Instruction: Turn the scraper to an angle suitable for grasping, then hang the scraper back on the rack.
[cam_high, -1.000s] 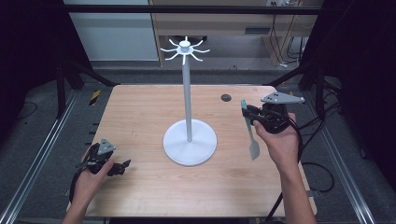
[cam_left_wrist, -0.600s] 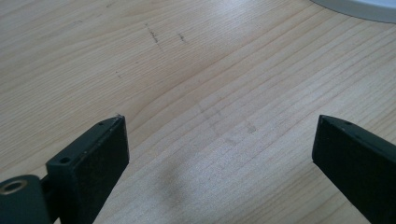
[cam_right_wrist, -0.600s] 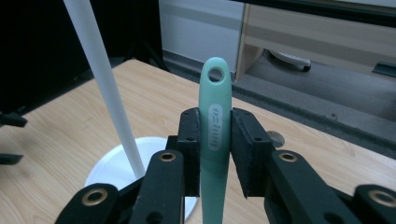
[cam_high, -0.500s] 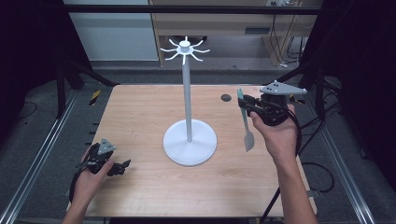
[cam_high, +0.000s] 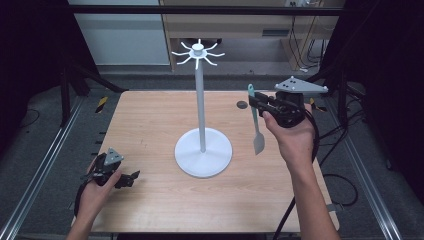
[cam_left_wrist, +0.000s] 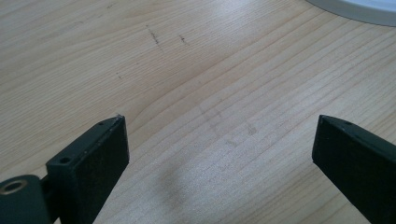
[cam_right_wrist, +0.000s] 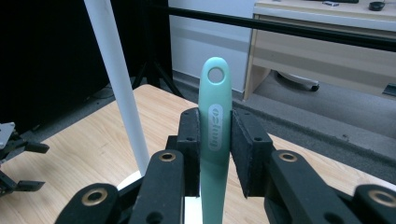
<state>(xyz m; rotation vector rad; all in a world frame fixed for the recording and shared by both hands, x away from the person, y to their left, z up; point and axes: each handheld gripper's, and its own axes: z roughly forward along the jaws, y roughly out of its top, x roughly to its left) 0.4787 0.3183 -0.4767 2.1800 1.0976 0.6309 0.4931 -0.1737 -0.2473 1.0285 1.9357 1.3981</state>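
A mint-green spatula (cam_high: 255, 120) hangs upright above the table's right side, blade down, with my right gripper (cam_high: 257, 103) shut on its handle. In the right gripper view the handle (cam_right_wrist: 215, 121) stands between the two pads, its hanging hole on top. A white rack stand (cam_high: 200, 100) with a round base (cam_high: 203, 158) and hooks at its top (cam_high: 198, 52) stands mid-table, left of the spatula; its pole (cam_right_wrist: 117, 79) is also in the right gripper view. My left gripper (cam_high: 129, 179) rests low at the front left corner, open, with bare wood (cam_left_wrist: 219, 126) between its jaws.
The wooden table (cam_high: 150, 120) has a small dark round mark (cam_high: 242, 104) near its back right. Metal rails run along both sides (cam_high: 45, 165). A desk and cables stand behind the table (cam_high: 300, 30). The rack base edge (cam_left_wrist: 359, 9) lies ahead of the left gripper.
My right hand has risen with the spatula, lifting its blade farther above the table and moving slightly toward the back. The left hand has stayed put.
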